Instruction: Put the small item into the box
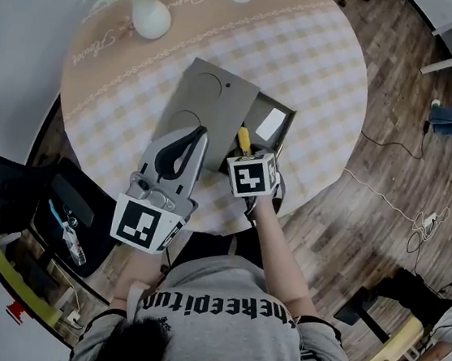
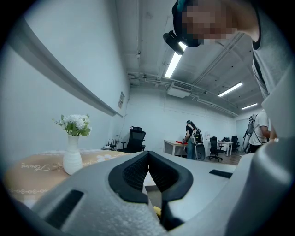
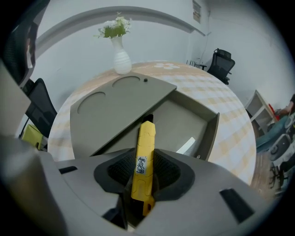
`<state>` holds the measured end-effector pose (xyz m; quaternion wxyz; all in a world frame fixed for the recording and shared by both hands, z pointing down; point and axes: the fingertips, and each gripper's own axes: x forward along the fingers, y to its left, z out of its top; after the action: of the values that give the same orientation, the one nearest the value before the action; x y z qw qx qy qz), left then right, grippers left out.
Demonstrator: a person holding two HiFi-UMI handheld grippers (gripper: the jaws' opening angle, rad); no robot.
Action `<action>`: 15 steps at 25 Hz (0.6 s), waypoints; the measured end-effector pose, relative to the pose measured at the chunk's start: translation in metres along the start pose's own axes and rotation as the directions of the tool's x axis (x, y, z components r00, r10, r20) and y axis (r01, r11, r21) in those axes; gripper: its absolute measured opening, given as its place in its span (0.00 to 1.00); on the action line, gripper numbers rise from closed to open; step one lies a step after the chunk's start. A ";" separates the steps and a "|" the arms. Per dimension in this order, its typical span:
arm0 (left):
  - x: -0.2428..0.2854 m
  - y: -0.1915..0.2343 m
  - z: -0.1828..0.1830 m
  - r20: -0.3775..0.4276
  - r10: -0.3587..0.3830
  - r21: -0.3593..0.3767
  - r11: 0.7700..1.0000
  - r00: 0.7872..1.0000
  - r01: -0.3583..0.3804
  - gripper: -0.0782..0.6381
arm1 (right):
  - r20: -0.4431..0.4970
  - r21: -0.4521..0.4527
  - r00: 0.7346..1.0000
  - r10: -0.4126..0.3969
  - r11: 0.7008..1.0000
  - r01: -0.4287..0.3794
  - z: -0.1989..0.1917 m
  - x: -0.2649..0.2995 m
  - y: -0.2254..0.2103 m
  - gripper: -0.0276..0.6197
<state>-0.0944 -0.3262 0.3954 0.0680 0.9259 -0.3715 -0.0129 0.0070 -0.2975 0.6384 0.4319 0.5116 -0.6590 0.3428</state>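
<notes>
**Step in hand:** transfer of the small item to the box, judged to be just short of release.

1. Your right gripper (image 3: 144, 174) has its jaws closed on the small item, a yellow utility knife (image 3: 144, 152). The knife stands lengthwise between the pads, with its tip well past them.
2. The knife is in the air, tipped steeply down above the near end of the box opening.
3. The box (image 1: 289, 116) lies near the middle of the surface (image 1: 331, 58), toward its near edge. Its lid (image 1: 207, 100) covers the left part, leaving 1 compartment open on the right. A white card (image 1: 270, 124) lies in that compartment.
4. Your left gripper (image 2: 148, 156) points level beside the near edge of the lid. Its jaws are together and hold nothing. Whether it touches the lid cannot be told.

**Next move, as judged:**

1. Lower the knife tip past the compartment walls, keeping it clear of the lid edge.
2. Lay the knife flatter so that its length fits the opening.
3. Part the jaws only once the knife rests inside; released from this height, it may tip out over the wall
</notes>
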 end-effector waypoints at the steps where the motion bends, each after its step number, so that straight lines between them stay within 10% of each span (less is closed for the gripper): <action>1: -0.001 0.001 0.000 0.000 0.002 -0.001 1.000 1.000 -0.002 0.13 | -0.004 -0.019 1.000 -0.012 1.000 0.012 0.000 0.001 0.001 0.24; 15: -0.009 -0.001 0.000 0.002 0.011 -0.004 1.000 1.000 -0.011 0.13 | 0.011 -0.044 0.999 -0.040 0.998 0.040 -0.002 0.001 0.004 0.30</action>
<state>-0.1007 -0.3192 0.3950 0.0698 0.9237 -0.3765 -0.0142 0.0034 -0.2952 0.6400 0.4464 0.5167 -0.6582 0.3170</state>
